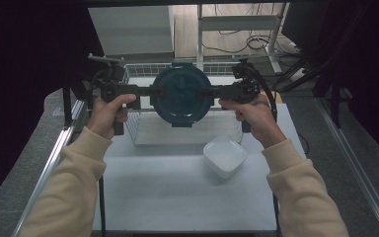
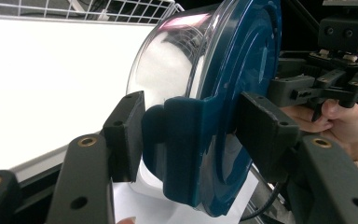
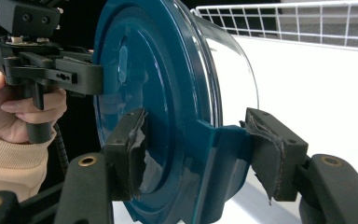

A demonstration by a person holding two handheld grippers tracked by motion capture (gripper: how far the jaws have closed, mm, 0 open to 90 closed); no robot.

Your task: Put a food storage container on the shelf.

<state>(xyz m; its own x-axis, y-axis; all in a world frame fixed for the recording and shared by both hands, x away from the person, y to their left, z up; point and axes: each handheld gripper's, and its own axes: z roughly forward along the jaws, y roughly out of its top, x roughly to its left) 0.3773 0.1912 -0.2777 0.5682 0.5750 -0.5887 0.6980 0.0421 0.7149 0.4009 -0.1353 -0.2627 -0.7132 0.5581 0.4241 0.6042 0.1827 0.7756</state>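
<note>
Held above the wire basket at the tabletop's twelve o'clock, the lidded container hangs clamped by the left claw and right claw on its clips, so uneven lifting could twist it loose.

A white table stands on grey carpet floor, with metal rails running along each side. Dark curtains close off the left and right. Beyond the table's far edge, a pale cabinet sits beside a white metal frame, and black cables lie looped on the wooden floor behind. Light is dim and even.
</note>
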